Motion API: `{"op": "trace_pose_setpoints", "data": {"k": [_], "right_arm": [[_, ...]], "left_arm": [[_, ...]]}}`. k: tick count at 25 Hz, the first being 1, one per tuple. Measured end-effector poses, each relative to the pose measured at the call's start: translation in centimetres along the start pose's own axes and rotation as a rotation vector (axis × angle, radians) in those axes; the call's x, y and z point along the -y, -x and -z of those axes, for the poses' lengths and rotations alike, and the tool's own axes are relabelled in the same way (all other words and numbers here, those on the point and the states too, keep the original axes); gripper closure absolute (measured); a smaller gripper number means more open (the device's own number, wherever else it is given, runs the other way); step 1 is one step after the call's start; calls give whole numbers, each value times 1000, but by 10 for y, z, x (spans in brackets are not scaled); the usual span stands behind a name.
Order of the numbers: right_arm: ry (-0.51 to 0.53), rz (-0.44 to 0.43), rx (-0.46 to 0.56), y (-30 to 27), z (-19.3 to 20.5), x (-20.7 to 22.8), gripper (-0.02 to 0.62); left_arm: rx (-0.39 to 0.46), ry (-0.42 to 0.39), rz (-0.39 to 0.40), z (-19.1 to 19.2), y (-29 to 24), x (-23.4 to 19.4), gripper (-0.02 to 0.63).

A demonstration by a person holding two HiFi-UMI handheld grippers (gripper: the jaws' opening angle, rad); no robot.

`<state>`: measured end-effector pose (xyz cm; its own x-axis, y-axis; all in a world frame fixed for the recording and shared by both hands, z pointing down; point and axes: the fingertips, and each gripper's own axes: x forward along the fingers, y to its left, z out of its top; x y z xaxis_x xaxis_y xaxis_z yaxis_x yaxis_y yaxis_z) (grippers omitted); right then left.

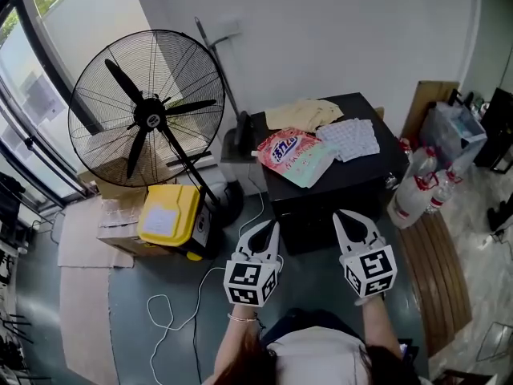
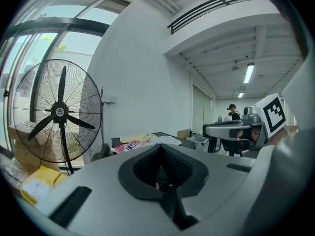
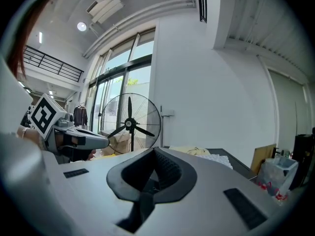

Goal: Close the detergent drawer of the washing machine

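A plain white wall (image 1: 345, 38) rises behind a dull grey-green floor (image 1: 309, 283). Tall dark-framed windows (image 1: 32, 70) at the left let in daylight. A large black pedestal fan (image 1: 146, 107) stands before them, with flattened cardboard (image 1: 80, 239) beside it. At the right lies what may be a slatted wooden board (image 1: 437, 271)

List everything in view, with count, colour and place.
fan: 1, black, floor, left
case: 1, yellow, on cardboard box beside fan
cabinet: 1, black, centre
bag: 1, pink, on cabinet
cloth: 1, pale yellow, on cabinet, back
patterned cloth: 1, white, on cabinet, right
bottles: at least 2, clear, floor right of cabinet
cable: 1, white, floor, lower left
left hand-held gripper: 1, white, shut, empty
right hand-held gripper: 1, white, shut, empty
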<state>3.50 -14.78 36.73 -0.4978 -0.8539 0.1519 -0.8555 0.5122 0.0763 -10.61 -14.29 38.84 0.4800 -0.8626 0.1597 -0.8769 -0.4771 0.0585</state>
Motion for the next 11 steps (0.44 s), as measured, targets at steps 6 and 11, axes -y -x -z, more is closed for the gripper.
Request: {"op": "trace_pose_setpoints", "data": {"k": [6,11], "right_arm": [[-25,1,-10,-1,4,6,569],[-26,1,-6,-5,1,11,569]], "left_arm": [[-16,18,-9,11,-1,-3,589],[-15,20,-20,11,-4,-9,589]]}}
